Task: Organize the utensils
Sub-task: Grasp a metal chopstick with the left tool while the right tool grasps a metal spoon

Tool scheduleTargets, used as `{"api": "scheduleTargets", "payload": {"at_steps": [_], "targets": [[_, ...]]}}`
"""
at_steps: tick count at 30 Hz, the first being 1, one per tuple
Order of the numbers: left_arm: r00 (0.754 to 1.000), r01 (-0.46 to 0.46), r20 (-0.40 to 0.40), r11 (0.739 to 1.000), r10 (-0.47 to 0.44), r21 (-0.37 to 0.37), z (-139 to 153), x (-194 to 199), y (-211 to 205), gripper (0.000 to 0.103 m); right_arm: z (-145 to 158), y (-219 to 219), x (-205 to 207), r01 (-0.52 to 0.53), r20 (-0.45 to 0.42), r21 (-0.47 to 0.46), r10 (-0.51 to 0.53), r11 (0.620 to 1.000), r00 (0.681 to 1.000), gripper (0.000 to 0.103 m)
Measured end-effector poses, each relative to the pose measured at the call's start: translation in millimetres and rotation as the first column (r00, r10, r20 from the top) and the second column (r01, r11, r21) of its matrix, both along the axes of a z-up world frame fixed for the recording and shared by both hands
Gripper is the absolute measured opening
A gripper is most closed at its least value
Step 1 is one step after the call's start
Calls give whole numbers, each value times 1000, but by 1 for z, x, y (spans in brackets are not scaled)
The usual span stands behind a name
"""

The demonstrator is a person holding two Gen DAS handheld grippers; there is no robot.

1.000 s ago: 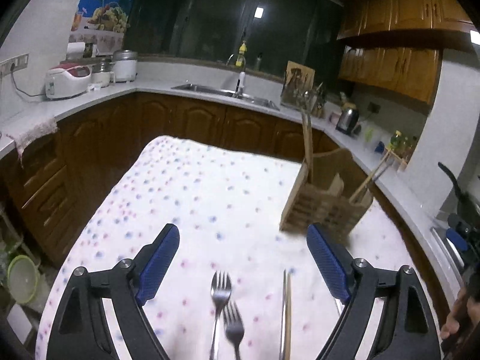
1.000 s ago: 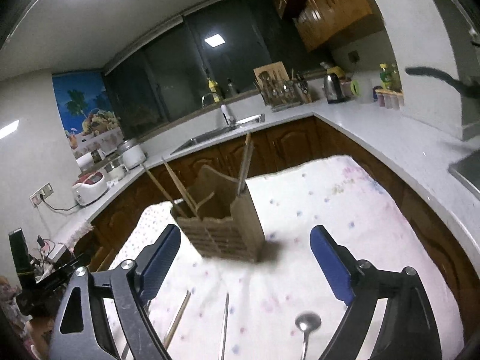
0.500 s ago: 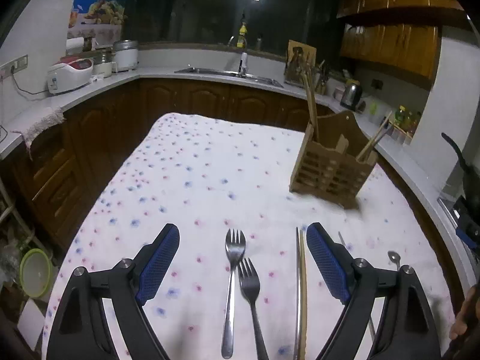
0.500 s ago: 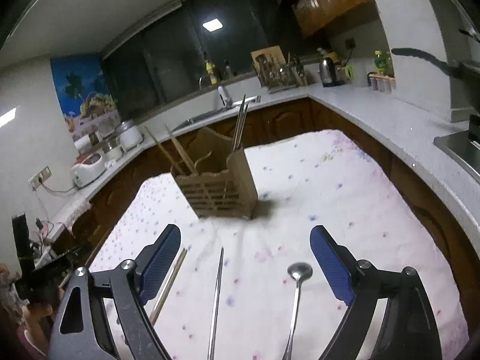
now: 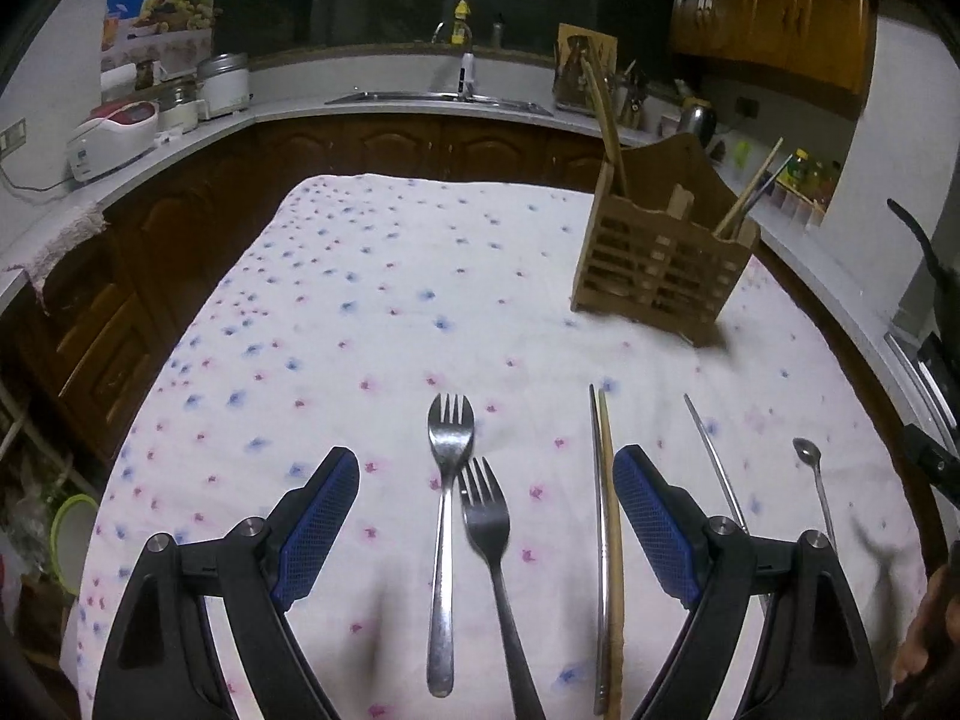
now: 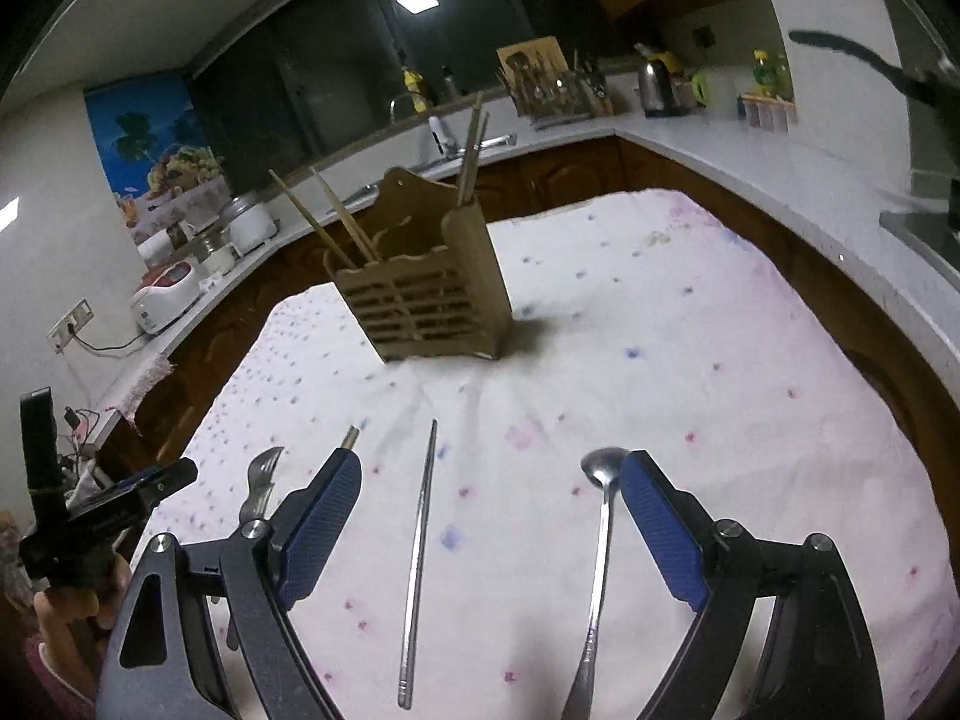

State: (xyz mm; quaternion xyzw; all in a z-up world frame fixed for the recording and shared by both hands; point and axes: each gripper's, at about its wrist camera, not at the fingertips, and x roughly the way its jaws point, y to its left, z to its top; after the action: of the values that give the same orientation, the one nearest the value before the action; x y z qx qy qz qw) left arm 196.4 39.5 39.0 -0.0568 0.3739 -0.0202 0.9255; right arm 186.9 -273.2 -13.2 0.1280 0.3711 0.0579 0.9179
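Note:
My left gripper (image 5: 486, 480) is open and empty above two forks (image 5: 447, 480) lying side by side on the flowered tablecloth (image 5: 360, 300). A metal and a wooden chopstick (image 5: 606, 516) lie beside its right finger. My right gripper (image 6: 489, 480) is open and empty over a metal chopstick (image 6: 418, 552), with a long spoon (image 6: 600, 540) by its right finger. The wooden utensil holder (image 5: 660, 264) stands further back with chopsticks in it; it also shows in the right wrist view (image 6: 420, 300).
The table's edges drop off on the left (image 5: 180, 324) and right (image 6: 870, 360). Kitchen counters with a rice cooker (image 5: 114, 132), sink (image 5: 438, 97) and kettle (image 6: 657, 84) ring the table. The left gripper and hand (image 6: 90, 540) sit at the table's left edge.
Both grippers have pulled back and tilted down toward the table. More of the forks, chopsticks and spoon shows, and the holder looks farther away. Both stay open.

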Motion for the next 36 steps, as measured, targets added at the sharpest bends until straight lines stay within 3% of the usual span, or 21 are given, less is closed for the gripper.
{"api": "scheduleTargets", "payload": {"at_steps": [8,18,23,26,31,34,36], "targets": [[999,28,-23,999,-28,18,-7,18,-18,85,-12,-9,4,15,-43,10,-15,1000,999,90],[987,143,-72,989,-146,-43,-17,47,-57,69,-29,-17,7,16,-104,-24,-18,1000,994,88],[966,216,-127,972,-226,-91,-28,72,-84,62,-46,-23,16,14,-172,-41,-21,999,985,59],[948,264,-159,959,-277,-102,-37,93,-106,62,-58,-29,20,19,-213,-39,-27,999,977,50],[914,316,-248,947,-321,-62,-66,131,-143,48,-65,-39,21,38,-228,-15,-41,999,973,49],[904,354,-263,935,-337,21,-78,138,-158,35,-64,-43,22,45,-229,-7,-45,999,972,49],[887,404,-272,913,-373,66,-81,133,-164,29,-62,-45,21,44,-222,3,-42,999,974,49]]}}
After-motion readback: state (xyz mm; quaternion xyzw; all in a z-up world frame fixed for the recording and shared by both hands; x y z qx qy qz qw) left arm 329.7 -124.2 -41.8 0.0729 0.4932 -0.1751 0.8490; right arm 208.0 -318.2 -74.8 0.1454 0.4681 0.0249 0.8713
